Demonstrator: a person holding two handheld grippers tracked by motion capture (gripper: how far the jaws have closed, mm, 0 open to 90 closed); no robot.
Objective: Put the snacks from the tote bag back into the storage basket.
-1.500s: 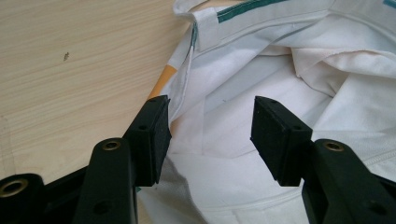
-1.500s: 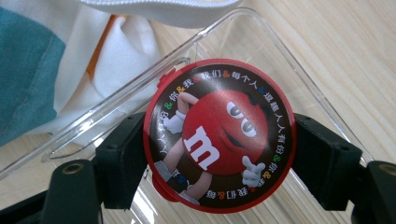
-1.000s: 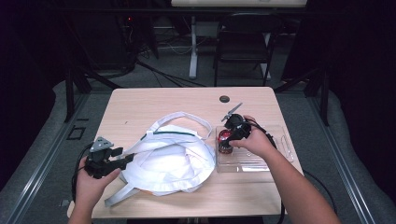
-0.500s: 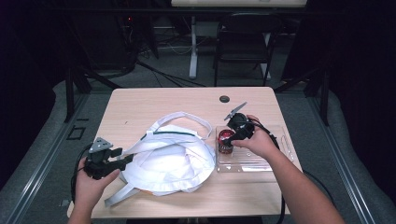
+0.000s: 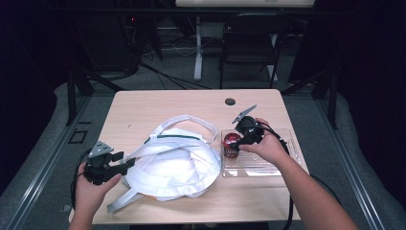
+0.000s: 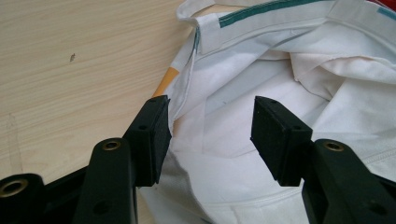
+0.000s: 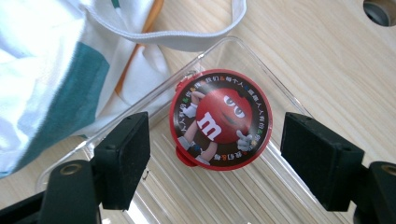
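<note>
Candy tin [image 7: 218, 120] stood upright in clear tray [image 7: 261, 186], centred directly below right gripper [image 7: 217, 154], fingers apart; left gripper [image 6: 210, 135] fingers apart at bag [image 6: 280, 60] rim.

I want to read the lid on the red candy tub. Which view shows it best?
The right gripper view: the red candy tub sits between the open jaws, lid facing the camera, print sharp. The high view shows it small and side-on in the clear tray. The left gripper view looks at the white bag.
</note>
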